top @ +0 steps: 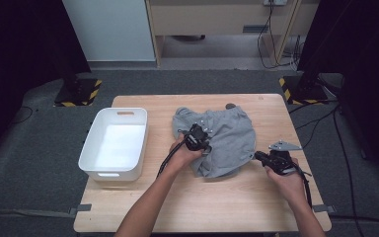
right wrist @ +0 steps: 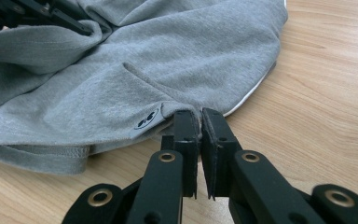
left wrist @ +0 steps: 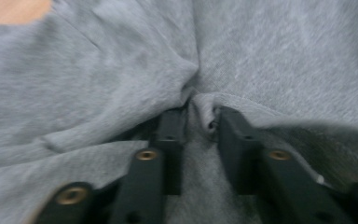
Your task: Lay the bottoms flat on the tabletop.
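Garment: a grey jersey garment [top: 219, 138], soft and matte, lies rumpled on the desk [top: 227, 207], bunched into folds at its middle and spread flatter toward its far edge.
Detail: in the right gripper view a stitched hem [right wrist: 51, 156] runs along the near edge, a small dark printed mark [right wrist: 147, 119] sits just left of the jaws, and a pale trim line [right wrist: 251, 93] follows the edge to their right.
Right gripper: the right gripper [right wrist: 199, 119] has its jaws closed tight on the very edge of the cloth, with fabric pinched between the pads and the desk just beneath; this looks like an anchor hold, keeping that corner fixed so the cloth can be pulled against it.
Left gripper: the left gripper [left wrist: 200, 119] is pressed into the middle of the garment, jaws partly apart, with a raised ridge of cloth standing between them; the pads do not appear to be squeezing it, so I judge the fold to be loose there rather than gripped.
Why so: one edge pinned and one fold gathered suggests the cloth is being folded or straightened.
Bin: a white bin [top: 114, 143] stands on the desk, well beyond the left gripper's outer side, apart from the cloth.
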Demonstrator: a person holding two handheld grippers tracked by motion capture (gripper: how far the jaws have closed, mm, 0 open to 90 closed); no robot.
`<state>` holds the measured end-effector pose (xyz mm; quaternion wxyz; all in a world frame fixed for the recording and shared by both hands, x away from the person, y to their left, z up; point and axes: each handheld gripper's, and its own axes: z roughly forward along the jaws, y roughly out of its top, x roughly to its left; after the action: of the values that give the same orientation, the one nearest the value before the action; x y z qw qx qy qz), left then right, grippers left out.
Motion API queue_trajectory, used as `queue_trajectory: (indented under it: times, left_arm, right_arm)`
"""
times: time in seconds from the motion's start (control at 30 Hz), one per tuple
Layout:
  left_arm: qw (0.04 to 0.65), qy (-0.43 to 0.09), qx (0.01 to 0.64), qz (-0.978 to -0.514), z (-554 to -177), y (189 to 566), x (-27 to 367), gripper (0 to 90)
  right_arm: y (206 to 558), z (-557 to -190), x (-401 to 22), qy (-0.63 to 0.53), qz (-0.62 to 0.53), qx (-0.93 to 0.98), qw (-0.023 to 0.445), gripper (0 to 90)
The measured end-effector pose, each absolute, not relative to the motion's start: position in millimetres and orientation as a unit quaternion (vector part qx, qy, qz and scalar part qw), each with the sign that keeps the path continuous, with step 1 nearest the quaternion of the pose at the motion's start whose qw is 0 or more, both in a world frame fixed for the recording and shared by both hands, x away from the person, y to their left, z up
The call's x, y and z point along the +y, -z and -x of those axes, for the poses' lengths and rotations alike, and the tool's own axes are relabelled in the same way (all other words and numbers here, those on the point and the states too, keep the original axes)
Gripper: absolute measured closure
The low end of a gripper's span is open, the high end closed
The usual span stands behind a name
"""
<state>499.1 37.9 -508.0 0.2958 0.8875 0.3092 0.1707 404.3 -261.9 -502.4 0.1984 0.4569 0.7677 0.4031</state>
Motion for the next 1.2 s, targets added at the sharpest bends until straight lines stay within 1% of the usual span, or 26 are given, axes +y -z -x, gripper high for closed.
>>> queue_trajectory:
  times: [0.03,0.07,0.1,0.23,0.37,0.47,0.57,0.7,0.9,1.0,1.1,1.13,1.2]
  left_arm:
    - [0.303,-0.178,0.311,-0.883,-497.8,506.4,40.3,63.6]
    - [0.311,-0.181,0.317,-0.878,-496.2,504.5,43.2,56.9]
    - [0.318,-0.183,0.32,-0.873,-493.4,501.6,47.9,54.1]
    - [0.35,-0.191,0.326,-0.857,-480.9,494.3,63.1,50.3]
    - [0.358,-0.193,0.32,-0.856,-465.2,490.4,72.6,50.9]
    - [0.366,-0.185,0.313,-0.857,-452.4,491.1,75.5,55.1]
    - [0.369,-0.181,0.306,-0.859,-445.4,496.4,70.9,54.4]
    - [0.365,-0.184,0.305,-0.86,-444.1,504.8,62.9,50.6]
    - [0.359,-0.177,0.307,-0.864,-446.9,514.1,54.7,52.5]
    - [0.366,-0.167,0.312,-0.861,-449.5,517.6,49.7,52.7]
    - [0.357,-0.167,0.317,-0.863,-452.2,523.0,45.6,52.7]
    - [0.357,-0.166,0.318,-0.863,-452.9,524.5,44.8,53.3]
    - [0.359,-0.167,0.316,-0.862,-453.6,525.0,43.9,58.0]
  right_arm:
    - [502.2,-404.0,-261.7,-0.402,-0.457,0.768,0.198,85.4]
    - [502.2,-403.9,-261.7,-0.402,-0.457,0.769,0.197,85.4]
    - [502.2,-403.8,-261.7,-0.403,-0.457,0.768,0.198,85.4]
    - [501.8,-403.2,-263.0,-0.403,-0.459,0.767,0.197,85.3]
    - [503.4,-402.9,-263.9,-0.401,-0.461,0.767,0.196,85.3]
    - [504.2,-402.4,-263.8,-0.398,-0.464,0.767,0.195,85.3]
    - [503.9,-402.7,-263.5,-0.398,-0.464,0.767,0.196,85.3]
    - [503.3,-400.3,-264.3,-0.394,-0.464,0.768,0.199,85.4]
    - [501.1,-394.0,-270.0,-0.398,-0.464,0.765,0.2,85.5]
    - [501.6,-393.3,-272.9,-0.398,-0.466,0.765,0.198,85.5]
    - [502.2,-393.8,-273.6,-0.398,-0.468,0.764,0.197,85.5]
    - [502.2,-394.0,-273.5,-0.399,-0.467,0.764,0.197,85.5]
    - [502.3,-394.4,-272.5,-0.398,-0.467,0.765,0.197,85.5]
